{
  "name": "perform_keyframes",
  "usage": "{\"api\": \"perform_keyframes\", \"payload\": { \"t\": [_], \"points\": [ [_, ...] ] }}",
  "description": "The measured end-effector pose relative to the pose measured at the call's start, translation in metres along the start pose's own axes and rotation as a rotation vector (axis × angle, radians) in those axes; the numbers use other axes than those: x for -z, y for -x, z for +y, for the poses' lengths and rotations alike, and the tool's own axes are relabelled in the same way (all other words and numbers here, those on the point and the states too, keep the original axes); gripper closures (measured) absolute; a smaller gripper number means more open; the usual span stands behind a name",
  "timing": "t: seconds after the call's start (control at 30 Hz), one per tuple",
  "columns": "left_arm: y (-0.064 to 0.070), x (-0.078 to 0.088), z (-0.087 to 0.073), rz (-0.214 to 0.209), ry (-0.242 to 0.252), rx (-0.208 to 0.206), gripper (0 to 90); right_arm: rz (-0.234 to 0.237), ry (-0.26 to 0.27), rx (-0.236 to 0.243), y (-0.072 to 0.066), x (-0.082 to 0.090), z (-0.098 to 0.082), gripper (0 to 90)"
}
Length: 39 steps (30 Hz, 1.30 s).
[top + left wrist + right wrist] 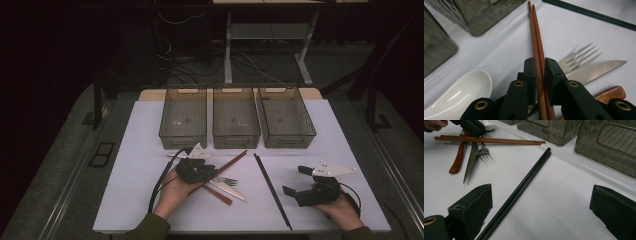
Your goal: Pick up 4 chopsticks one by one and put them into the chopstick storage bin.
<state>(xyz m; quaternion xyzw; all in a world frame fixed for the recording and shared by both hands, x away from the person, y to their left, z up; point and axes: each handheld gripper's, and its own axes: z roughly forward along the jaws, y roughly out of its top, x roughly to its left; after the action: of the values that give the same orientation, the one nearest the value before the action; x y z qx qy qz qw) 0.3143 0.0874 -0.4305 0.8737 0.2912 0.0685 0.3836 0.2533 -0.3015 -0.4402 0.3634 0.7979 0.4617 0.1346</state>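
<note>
Brown wooden chopsticks [537, 47] — a pair lying side by side — run from bottom centre to the top, clamped low between jaws.

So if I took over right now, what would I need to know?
Left gripper: jaws closed on the brown chopsticks, which lie across the cutlery pile.
Right gripper: jaws wide open, holding nothing, resting near the black chopsticks.
On the table: fork, knife, a wooden handle and a white spoon, all by the left gripper.
The three bins behind look empty.
Done: nothing is in a bin yet. Left, probably: every utensil still to be put away.
</note>
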Motion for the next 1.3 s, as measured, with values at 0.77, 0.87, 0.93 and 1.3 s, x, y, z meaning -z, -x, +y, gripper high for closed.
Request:
{"api": "perform_keyframes", "payload": {
  "t": [0.77, 0.87, 0.93, 1.3],
  "points": [
    [-0.0021, -0.0038, -0.0020, 0.020, -0.023, 0.000, 77.9, -0.001, 0.000, 0.000, 0.0002, -0.0001, 0.0000, 4.0],
    [-0.0022, -0.0049, -0.0026, 0.020, -0.027, 0.004, 77.8, -0.001, 0.000, -0.001, 0.0002, -0.0001, 0.0000, 4.0],
    [-0.0029, -0.0060, -0.0029, 0.021, -0.031, 0.001, 77.3, -0.001, -0.001, 0.000, 0.0002, -0.0001, 0.0000, 4.0],
    [-0.0029, -0.0091, -0.0037, 0.009, -0.036, 0.016, 77.4, -0.001, -0.001, 0.000, 0.0003, -0.0002, 0.0000, 4.0]
  ]
}}
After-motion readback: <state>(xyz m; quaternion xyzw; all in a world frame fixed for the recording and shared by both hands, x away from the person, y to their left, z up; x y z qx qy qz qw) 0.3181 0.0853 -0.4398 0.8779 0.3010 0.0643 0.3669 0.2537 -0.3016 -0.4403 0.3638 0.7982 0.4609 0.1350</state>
